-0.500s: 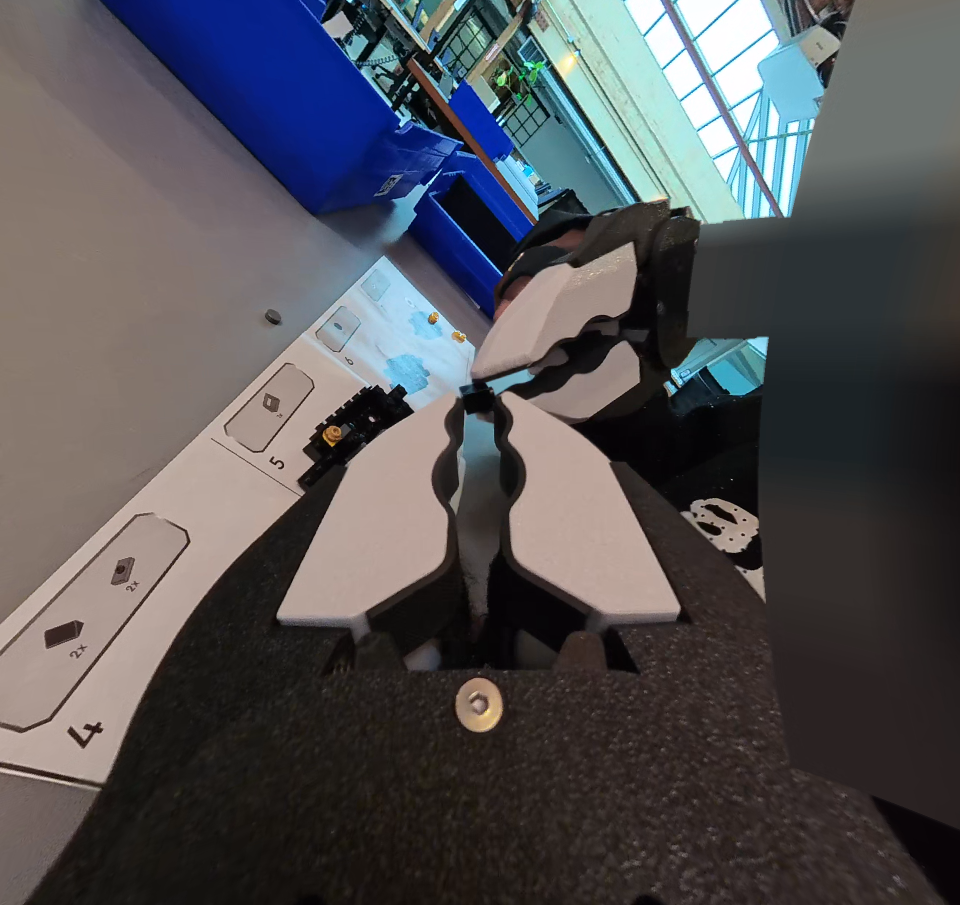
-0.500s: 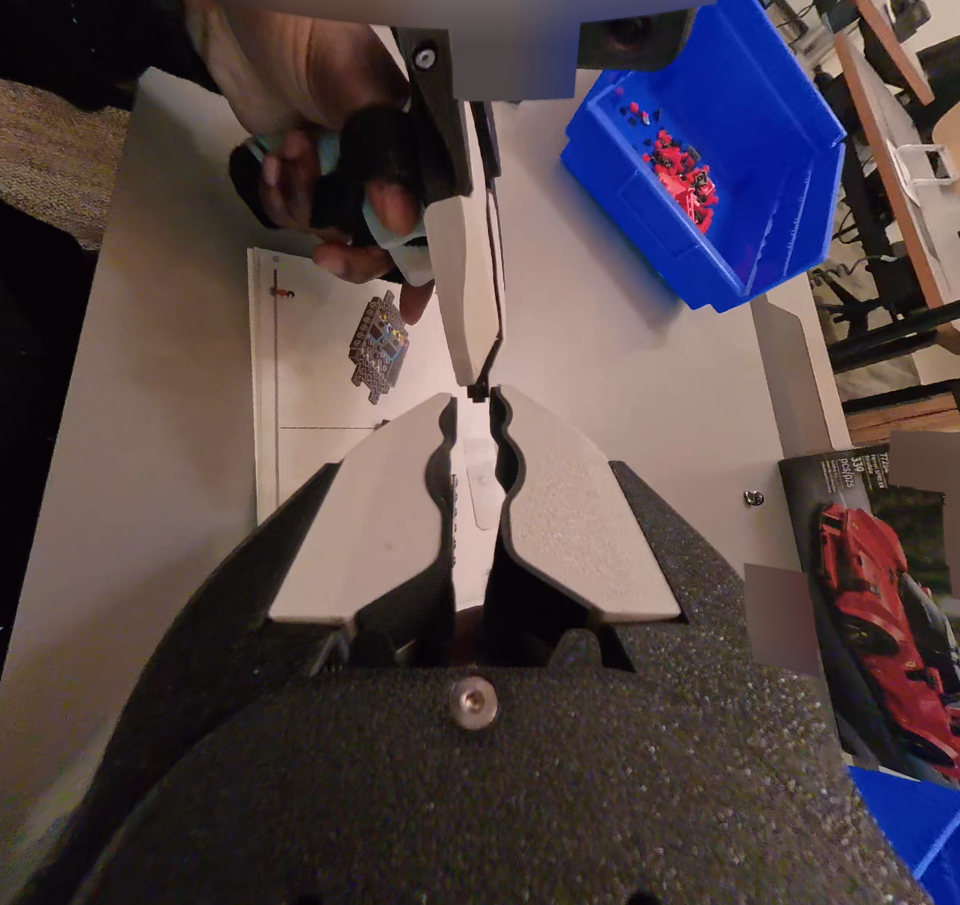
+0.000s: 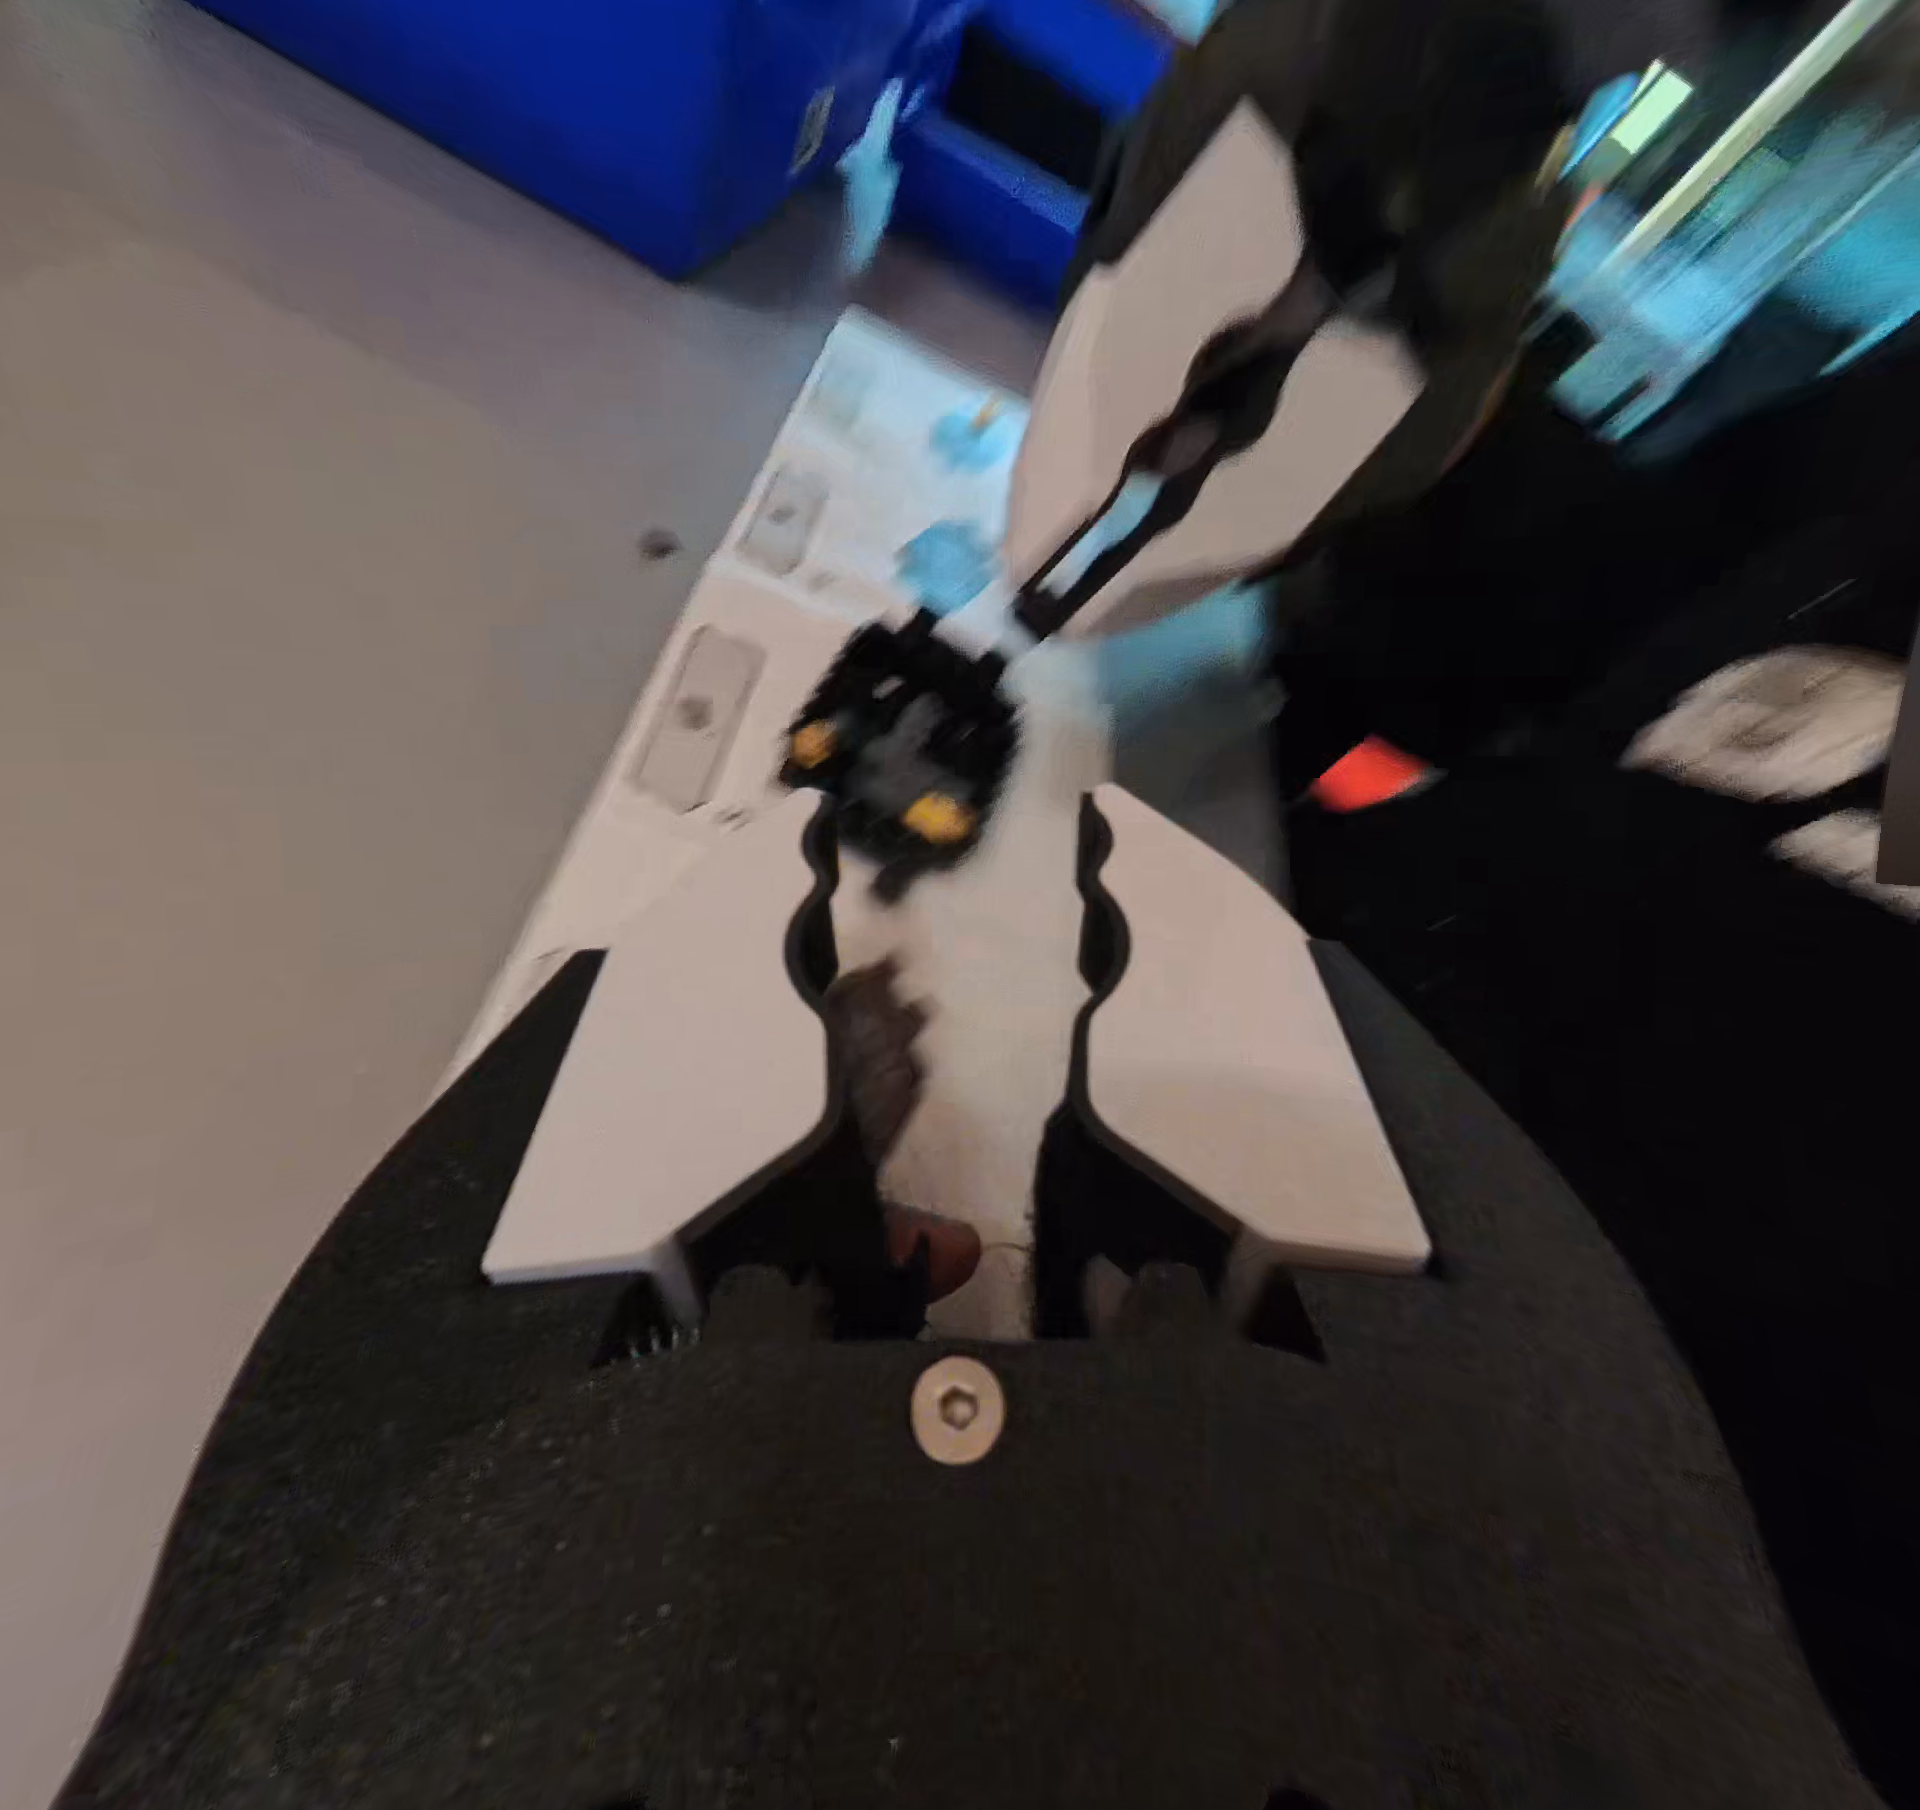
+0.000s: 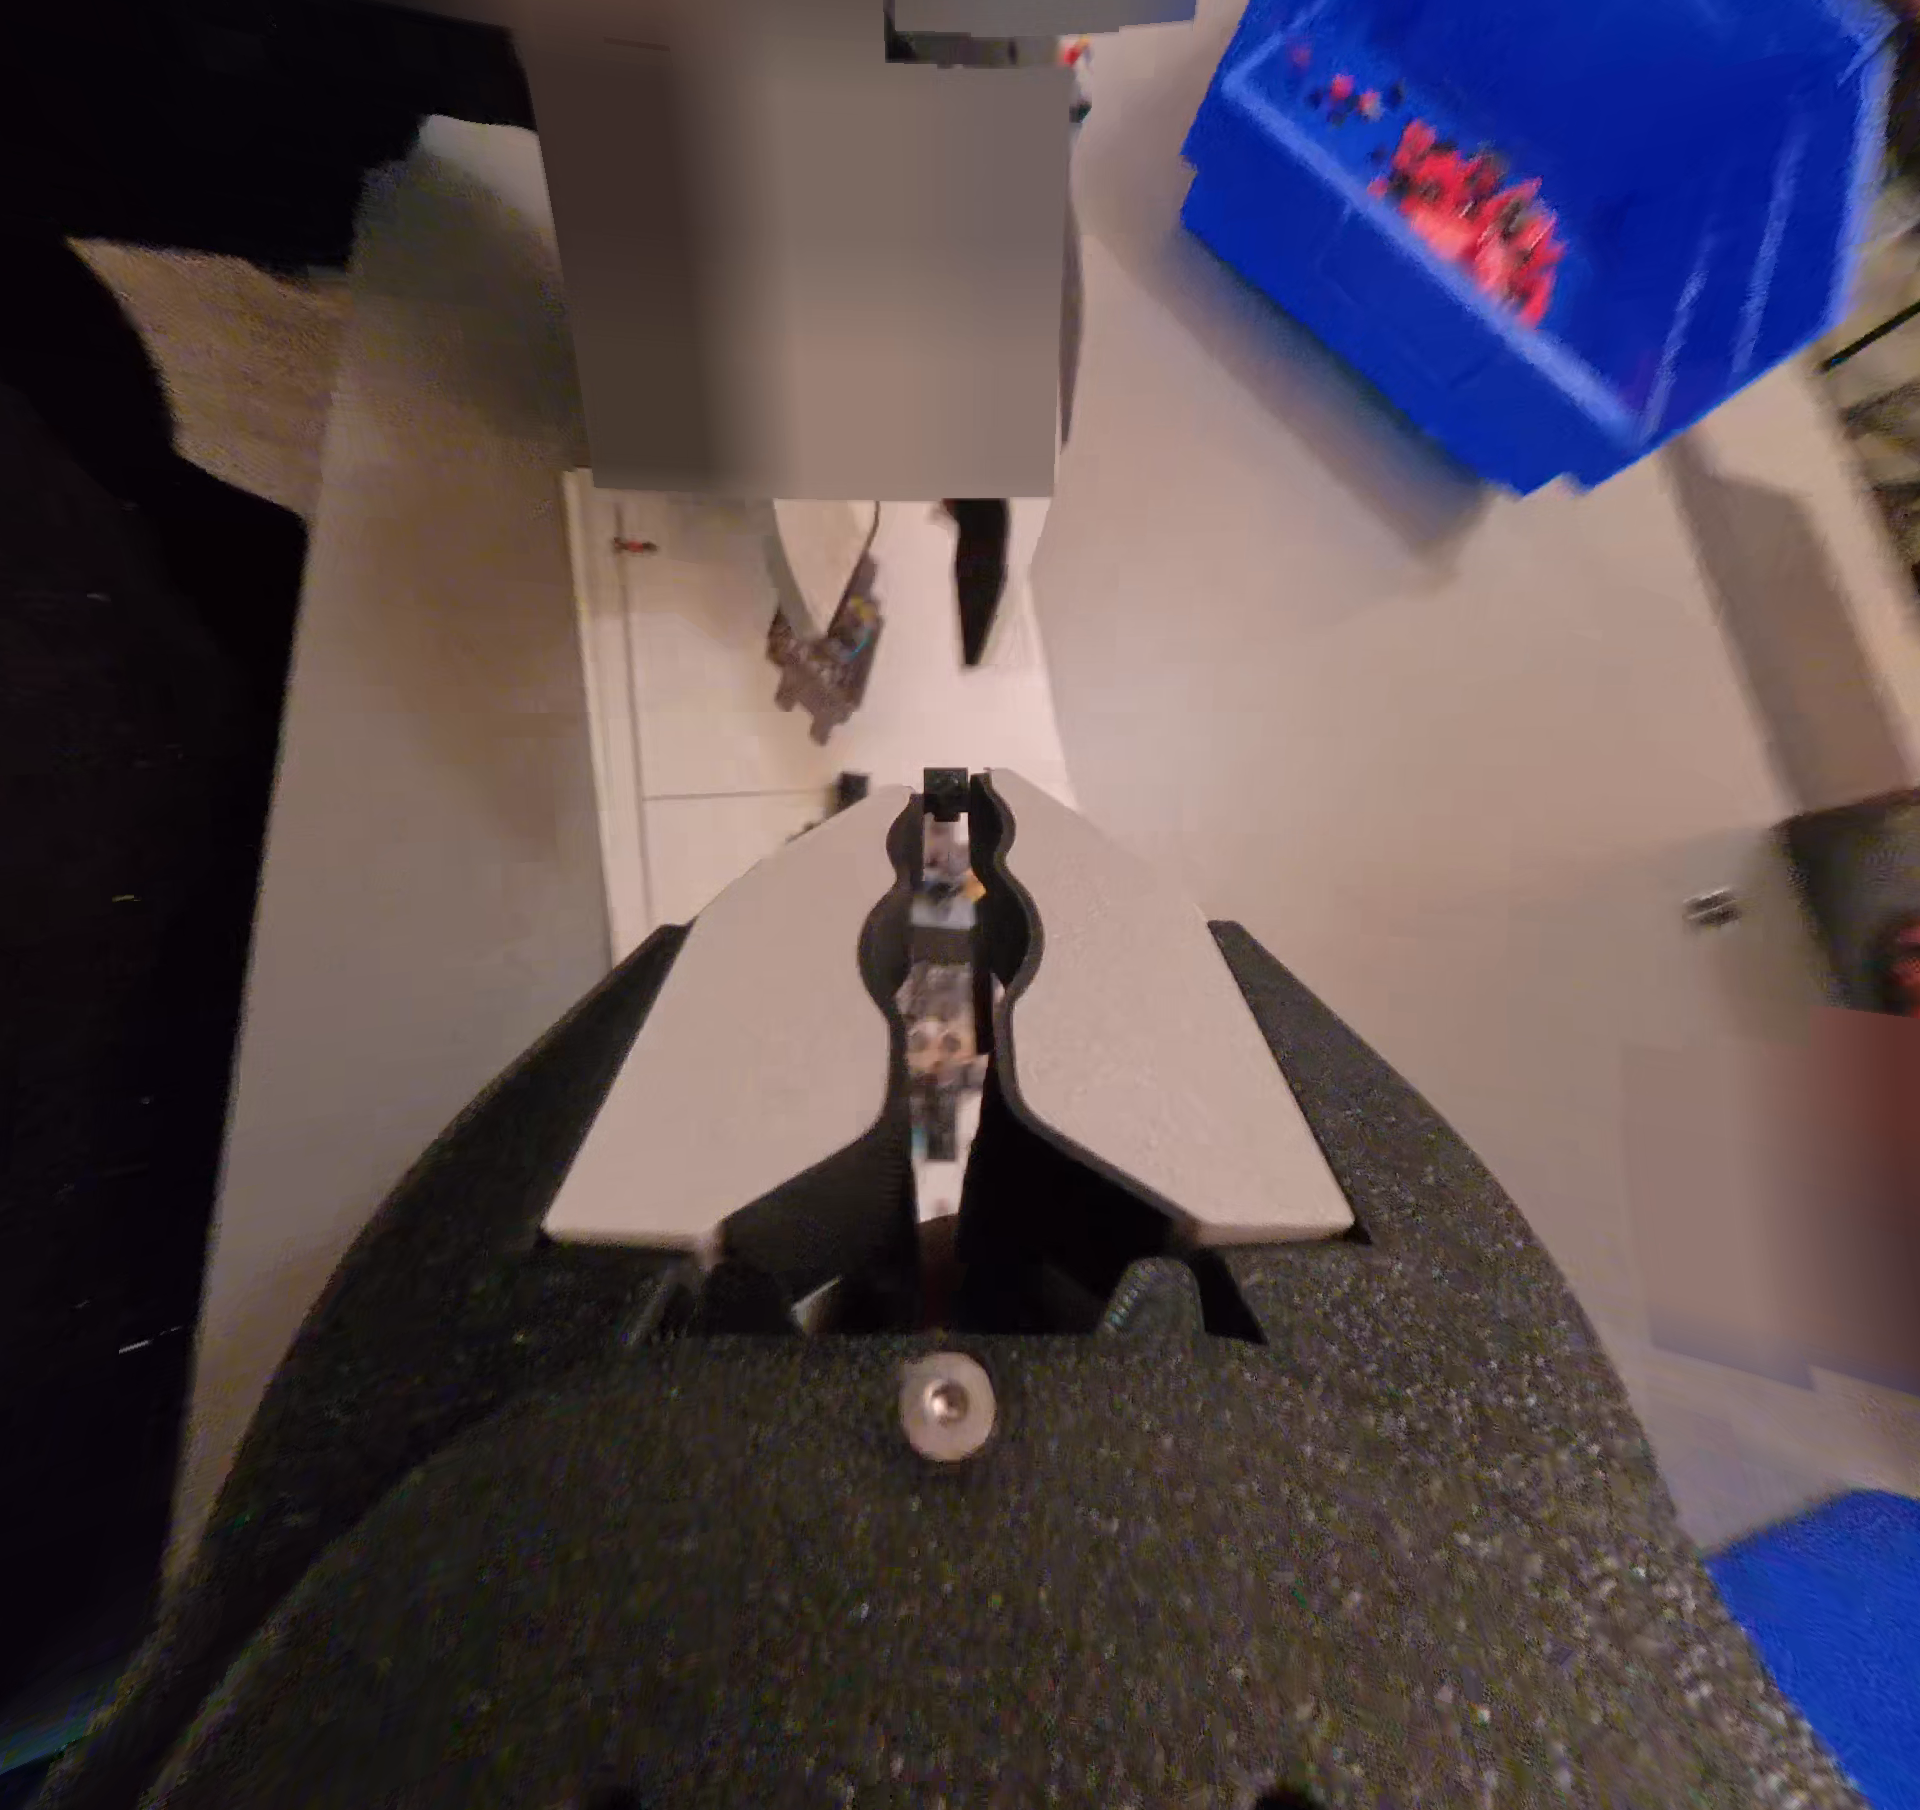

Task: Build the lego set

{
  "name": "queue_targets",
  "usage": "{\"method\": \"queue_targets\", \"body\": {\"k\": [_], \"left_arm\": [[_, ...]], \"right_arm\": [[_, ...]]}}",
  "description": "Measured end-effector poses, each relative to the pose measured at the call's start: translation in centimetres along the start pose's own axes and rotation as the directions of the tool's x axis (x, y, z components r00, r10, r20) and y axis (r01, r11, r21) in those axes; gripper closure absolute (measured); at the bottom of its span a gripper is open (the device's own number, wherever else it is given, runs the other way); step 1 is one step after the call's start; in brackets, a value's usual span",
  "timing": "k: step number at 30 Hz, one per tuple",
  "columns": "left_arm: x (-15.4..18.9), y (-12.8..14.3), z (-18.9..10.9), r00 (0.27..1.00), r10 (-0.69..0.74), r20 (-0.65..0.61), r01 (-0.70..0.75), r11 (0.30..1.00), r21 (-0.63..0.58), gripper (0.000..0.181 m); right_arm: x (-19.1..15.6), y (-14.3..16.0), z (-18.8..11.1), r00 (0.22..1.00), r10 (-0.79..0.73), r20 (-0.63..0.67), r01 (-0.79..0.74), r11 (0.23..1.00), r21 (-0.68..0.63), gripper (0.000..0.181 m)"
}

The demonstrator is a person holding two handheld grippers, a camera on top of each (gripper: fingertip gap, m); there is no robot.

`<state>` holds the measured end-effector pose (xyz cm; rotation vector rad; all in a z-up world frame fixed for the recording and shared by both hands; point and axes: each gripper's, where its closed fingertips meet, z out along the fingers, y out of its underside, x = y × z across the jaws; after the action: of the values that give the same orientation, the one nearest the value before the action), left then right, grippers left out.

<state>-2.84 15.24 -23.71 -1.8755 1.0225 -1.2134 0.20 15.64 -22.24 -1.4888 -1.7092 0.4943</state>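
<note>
My left tool (image 3: pixel 951 815) gapes wide, empty. My right tool (image 4: pixel 948 786) pinches a small black piece (image 4: pixel 947 786). The black partial build (image 3: pixel 902 752) sits mid-frame on the instruction sheet (image 3: pixel 665 867); much building remains.

Blue bin (image 4: pixel 1621 233) on the grey table (image 4: pixel 1299 721).

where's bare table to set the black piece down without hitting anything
Bare grey table lies between the instruction sheet and the blue bin. It is crowded on the sheet, around the black lego assembly near the right gripper.
</note>
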Motion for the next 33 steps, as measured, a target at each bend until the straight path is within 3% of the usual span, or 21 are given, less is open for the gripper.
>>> {"method": "queue_targets", "body": {"k": [2,3,5,8,14,21,26,33], "left_arm": [[-2.3,1.8,-0.4,0.967,0.22,0.13,-0.196,0.966,-0.171,0.126],[-2.7,2.3,-0.3,0.944,0.302,0.13,-0.266,0.933,-0.241,0.124],[-2.7,2.8,0.9,0.924,0.378,0.062,-0.338,0.881,-0.331,0.123],[-2.6,3.9,2.4,0.918,0.396,-0.026,-0.368,0.824,-0.431,0.136],[-1.1,3.9,3.6,0.939,0.344,-0.031,-0.326,0.854,-0.406,0.15],[-0.3,3.8,4.3,0.929,0.367,0.043,-0.327,0.872,-0.365,0.148],[-0.1,3.7,4.4,0.927,0.37,0.051,-0.331,0.877,-0.348,0.149],[0.0,3.6,4.1,0.929,0.366,0.052,-0.331,0.886,-0.325,0.15]], "right_arm": [[-1.1,1.0,-0.3,0.983,0.149,0.107,-0.152,0.988,0.026,0.173],[-1.7,1.4,-0.4,0.963,0.215,0.164,-0.223,0.974,0.033,0.173],[-2.9,2.6,-0.1,0.925,0.303,0.229,-0.312,0.95,0.003,0.173],[-3.4,4.4,0.2,0.921,0.322,0.221,-0.319,0.947,-0.048,0.173],[-2.0,7.2,-0.5,0.937,0.316,0.146,-0.301,0.947,-0.115,0.173],[-3.1,4.3,-0.6,0.969,0.157,0.191,-0.14,0.985,-0.099,0.173],[-3.2,4.3,0.7,0.985,0.038,0.167,-0.01,0.986,-0.164,0.173],[-3.5,4.4,1.2,0.985,0.03,0.167,0.006,0.978,-0.211,0.173]]}}
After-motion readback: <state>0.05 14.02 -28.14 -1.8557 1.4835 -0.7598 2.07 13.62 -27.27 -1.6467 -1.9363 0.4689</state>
